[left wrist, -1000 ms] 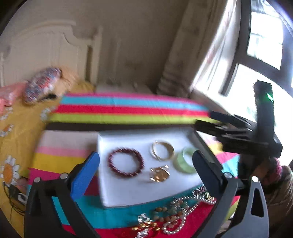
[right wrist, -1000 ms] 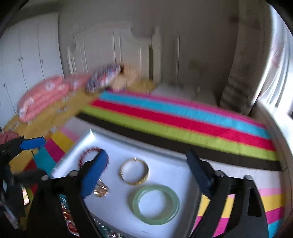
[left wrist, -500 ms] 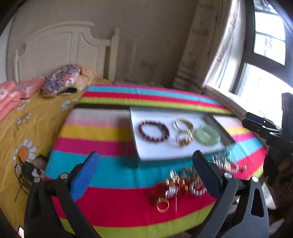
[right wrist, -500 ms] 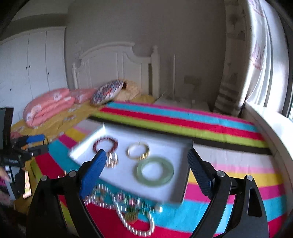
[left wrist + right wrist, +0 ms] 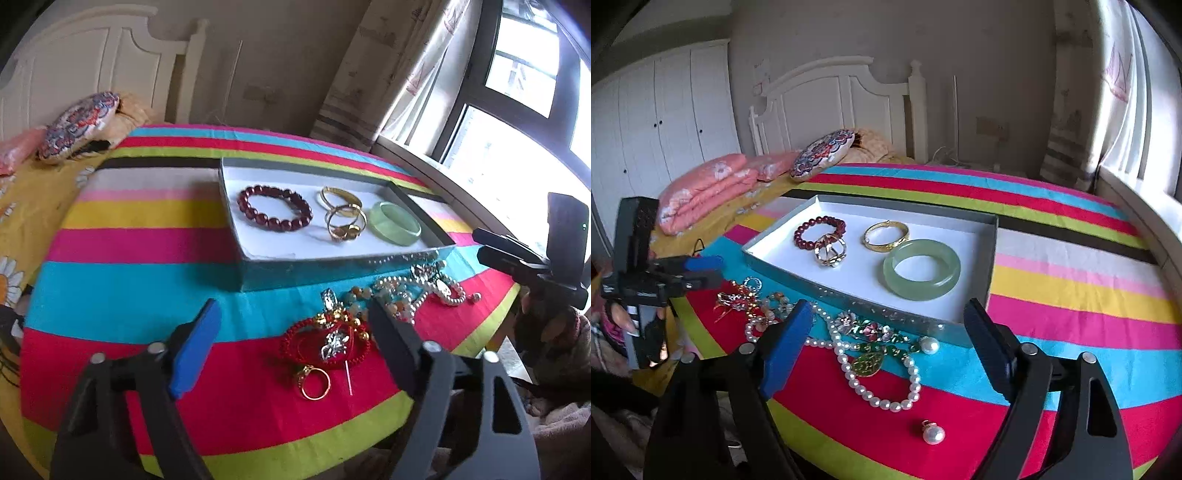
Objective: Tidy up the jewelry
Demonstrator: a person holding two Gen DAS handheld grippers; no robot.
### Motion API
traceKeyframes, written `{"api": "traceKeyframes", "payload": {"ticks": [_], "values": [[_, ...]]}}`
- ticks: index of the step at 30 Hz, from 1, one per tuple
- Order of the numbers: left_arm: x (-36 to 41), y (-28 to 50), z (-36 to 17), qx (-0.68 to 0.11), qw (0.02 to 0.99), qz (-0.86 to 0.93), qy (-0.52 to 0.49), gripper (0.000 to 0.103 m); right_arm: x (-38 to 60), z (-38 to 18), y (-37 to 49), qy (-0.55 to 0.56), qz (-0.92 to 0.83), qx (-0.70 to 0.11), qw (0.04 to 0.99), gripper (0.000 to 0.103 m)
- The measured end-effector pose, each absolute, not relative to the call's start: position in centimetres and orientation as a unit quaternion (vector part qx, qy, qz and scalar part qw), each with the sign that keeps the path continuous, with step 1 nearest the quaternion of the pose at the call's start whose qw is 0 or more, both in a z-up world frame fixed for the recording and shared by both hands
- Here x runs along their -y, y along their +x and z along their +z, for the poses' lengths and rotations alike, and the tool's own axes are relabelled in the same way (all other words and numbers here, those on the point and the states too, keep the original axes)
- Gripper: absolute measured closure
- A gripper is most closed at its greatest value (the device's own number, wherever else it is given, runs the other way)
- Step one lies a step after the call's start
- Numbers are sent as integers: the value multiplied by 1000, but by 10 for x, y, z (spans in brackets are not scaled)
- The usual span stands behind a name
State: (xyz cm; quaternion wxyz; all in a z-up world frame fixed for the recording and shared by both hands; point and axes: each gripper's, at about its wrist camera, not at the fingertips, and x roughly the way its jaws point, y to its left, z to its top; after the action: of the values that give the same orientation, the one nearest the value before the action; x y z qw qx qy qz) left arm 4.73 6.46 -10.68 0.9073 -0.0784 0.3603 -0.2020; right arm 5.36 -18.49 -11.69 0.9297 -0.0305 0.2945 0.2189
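- Blue-padded left gripper (image 5: 291,336): jaws apart, having just been closing, nothing between the pads; it hung over a red cord bracelet (image 5: 325,341) and a gold ring (image 5: 314,382) on the striped bedspread (image 5: 147,236).
- Right gripper (image 5: 886,332): jaws likewise apart and just narrowing, gripping nothing; below it lay a pearl necklace (image 5: 871,387) and a loose pearl pendant (image 5: 932,434).
- Grey tray (image 5: 990,258) with white lining, on the bedspread beyond the loose pile: it held a dark red bead bracelet (image 5: 273,208), a gold bangle (image 5: 886,236), a gold openwork ring (image 5: 831,253) and a green jade bangle (image 5: 921,269).
- Loose pile beside the tray's near wall: pieces tangled together, individual items hard to separate.
- Hand (image 5: 631,325) on the left gripper's handle: partly covered by the tool, cut off at the frame edge.
- Both tools pointed downward at the bedspread, well apart.
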Motion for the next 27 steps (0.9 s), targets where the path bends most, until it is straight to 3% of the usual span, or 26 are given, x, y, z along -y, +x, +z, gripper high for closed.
{"api": "traceKeyframes", "payload": {"ticks": [6,9,11,13,14,16,20,27], "values": [[-60,55,-117,-376,896,-223,-78,44,176,-129,52,-43,243,-324,913,44],[-55,55,-118,-373,898,-224,-65,45,174,-132,52,-50,250,-330,909,48],[-52,56,-119,-376,895,-233,-60,54,173,-133,53,-50,252,-333,907,50],[-46,56,-120,-381,891,-244,-50,72,172,-135,53,-54,255,-336,905,52],[-43,56,-120,-381,891,-246,-41,75,170,-136,52,-56,256,-337,904,53],[-37,54,-119,-380,891,-246,-25,89,168,-139,53,-62,258,-341,902,56],[-32,54,-110,-362,902,-234,-8,96,161,-145,54,-82,251,-345,901,70],[-37,51,-71,-318,917,-239,-27,96,162,-145,57,-78,248,-346,901,71]]}}
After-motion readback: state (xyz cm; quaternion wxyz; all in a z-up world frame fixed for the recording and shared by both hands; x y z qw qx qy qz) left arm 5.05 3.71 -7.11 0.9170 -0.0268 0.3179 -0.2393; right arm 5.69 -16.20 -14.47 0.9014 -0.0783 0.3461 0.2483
